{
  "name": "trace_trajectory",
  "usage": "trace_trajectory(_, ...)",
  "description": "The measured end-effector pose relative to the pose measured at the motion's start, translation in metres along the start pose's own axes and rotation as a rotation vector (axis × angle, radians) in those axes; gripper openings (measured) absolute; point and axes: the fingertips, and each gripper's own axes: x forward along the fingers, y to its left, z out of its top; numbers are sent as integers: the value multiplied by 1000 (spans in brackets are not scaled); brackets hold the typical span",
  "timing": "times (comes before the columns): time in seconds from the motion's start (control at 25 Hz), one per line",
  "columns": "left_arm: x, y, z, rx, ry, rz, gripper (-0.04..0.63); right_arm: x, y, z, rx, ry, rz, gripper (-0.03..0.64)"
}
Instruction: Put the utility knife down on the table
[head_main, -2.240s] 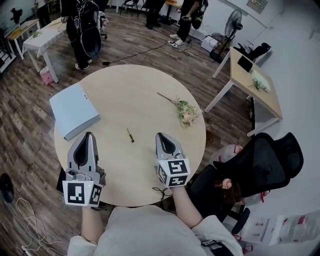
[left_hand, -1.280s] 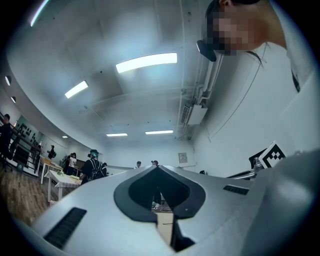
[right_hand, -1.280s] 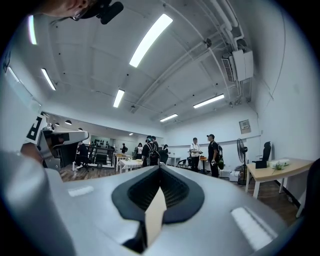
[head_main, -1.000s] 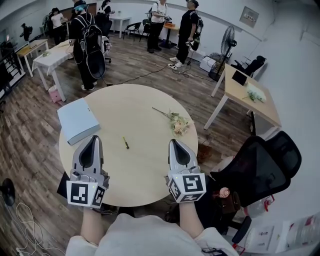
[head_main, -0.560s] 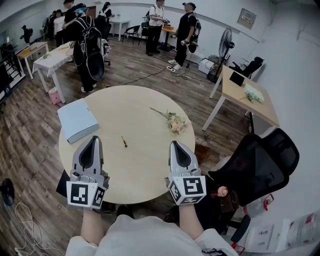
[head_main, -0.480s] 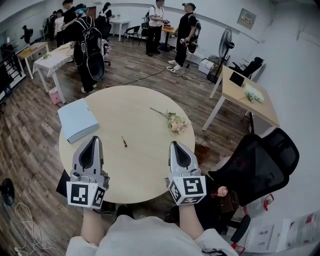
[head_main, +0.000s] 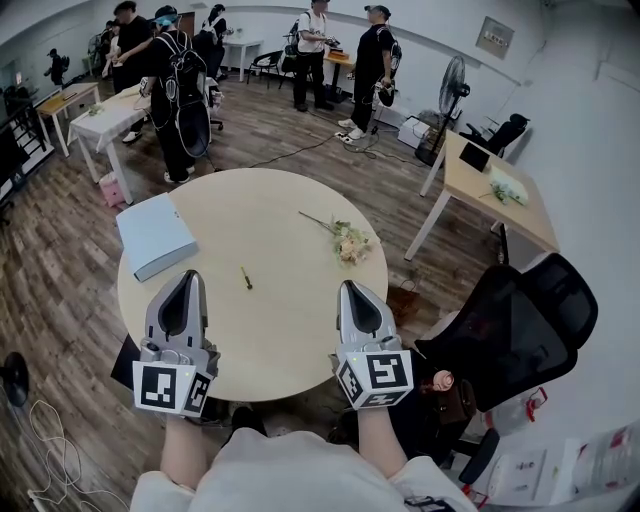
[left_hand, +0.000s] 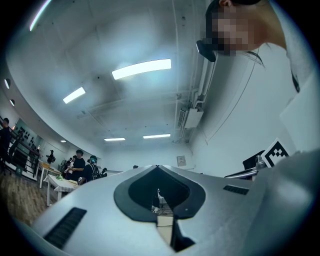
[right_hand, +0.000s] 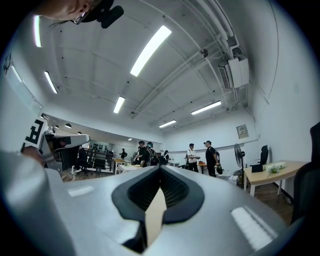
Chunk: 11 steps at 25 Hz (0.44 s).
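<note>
my left gripper (head_main: 186, 278), right gripper (head_main: 353, 290) both pinched together, empty. utility knife (head_main: 245, 278) lying on bench (head_main: 290, 345); guessing light, stiff, grab mid-body.

Table (head_main: 300, 345): near half open, free passage left to right. Blue binder (head_main: 155, 236) blocks far left; flower sprig (head_main: 345, 240) far right. Utility knife (head_main: 245, 278) between, gaps on both sides.

Pale blue binder (head_main: 155, 236) lies well apart from flower sprig (head_main: 345, 240); black office chair (head_main: 520, 330) stands right.
</note>
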Motion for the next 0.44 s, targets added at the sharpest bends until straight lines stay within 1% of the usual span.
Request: trace_trajectory(0.44, 6, -3, 0, 6, 8, -5, 8, 3, -6, 1, 30, -8, 3, 11)
